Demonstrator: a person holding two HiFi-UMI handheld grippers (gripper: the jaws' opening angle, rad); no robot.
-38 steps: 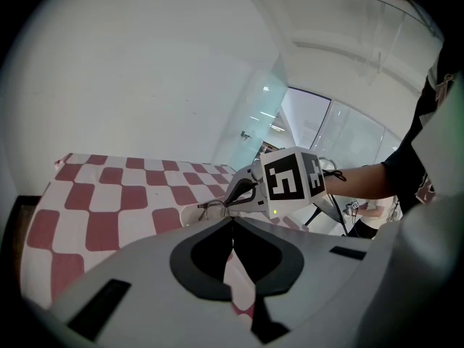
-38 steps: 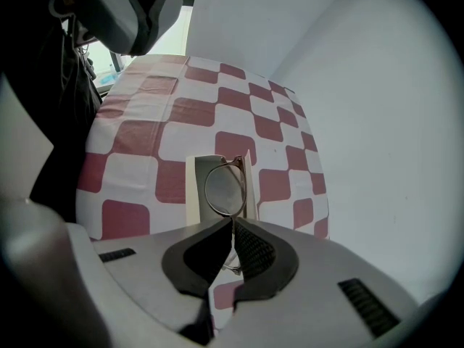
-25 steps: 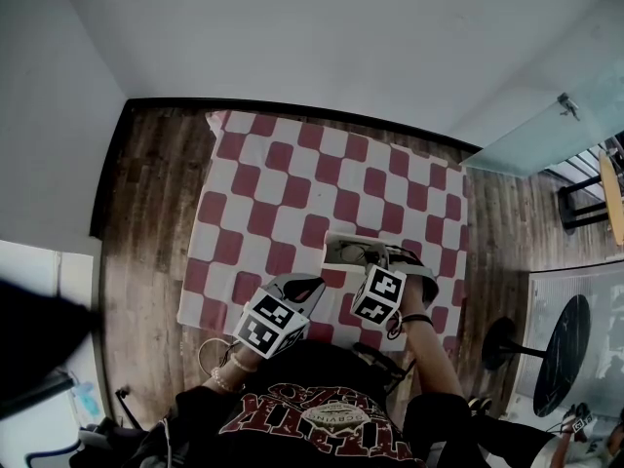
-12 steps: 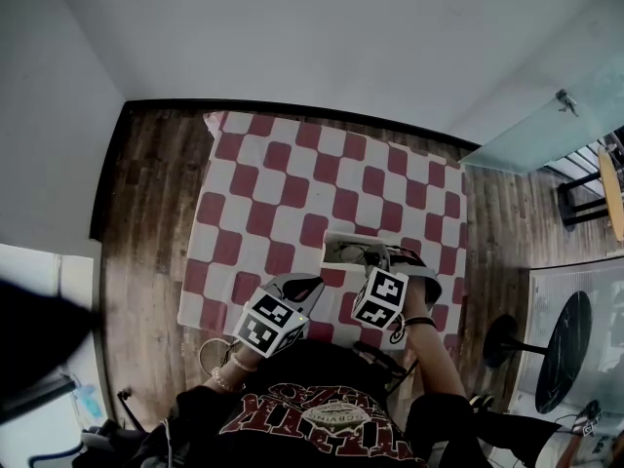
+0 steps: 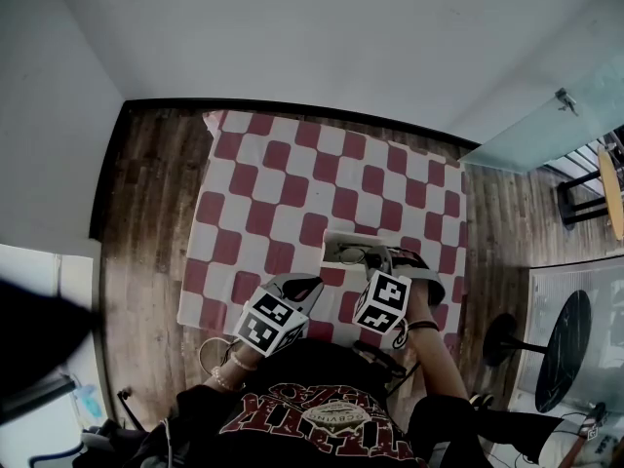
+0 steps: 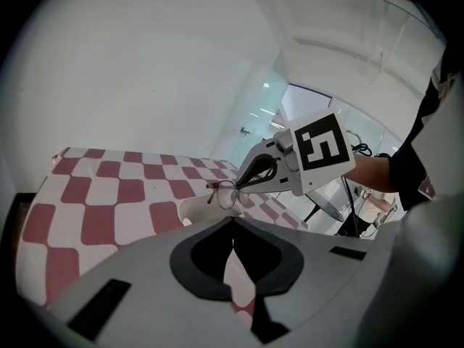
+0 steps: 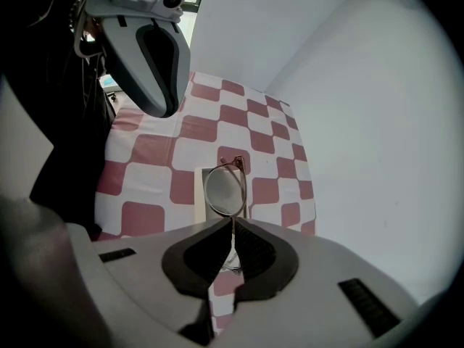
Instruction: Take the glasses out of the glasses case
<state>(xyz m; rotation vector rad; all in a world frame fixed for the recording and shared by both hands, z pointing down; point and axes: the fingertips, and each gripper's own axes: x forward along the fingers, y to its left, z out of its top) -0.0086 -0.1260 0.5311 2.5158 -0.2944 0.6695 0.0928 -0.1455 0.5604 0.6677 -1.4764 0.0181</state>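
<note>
While the glasses (image 7: 225, 187) are hanging just over the glasses case (image 7: 201, 198), pinched at the rim by the right gripper (image 7: 232, 225), lifting straight and slowly is looking wisest. The left gripper (image 6: 233, 227), jaws together on nothing, is hovering nearby, ready for steadying the case.

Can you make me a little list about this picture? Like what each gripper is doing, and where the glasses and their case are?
Left gripper: shut, holding nothing, waiting near the case
Right gripper: shut on the glasses
Glasses: thin round frames, held up over the case, not lying inside it
Glasses case: white, open, resting on the cloth
Cloth: red and white squares
Job so far: the glasses look to be out of the case
</note>
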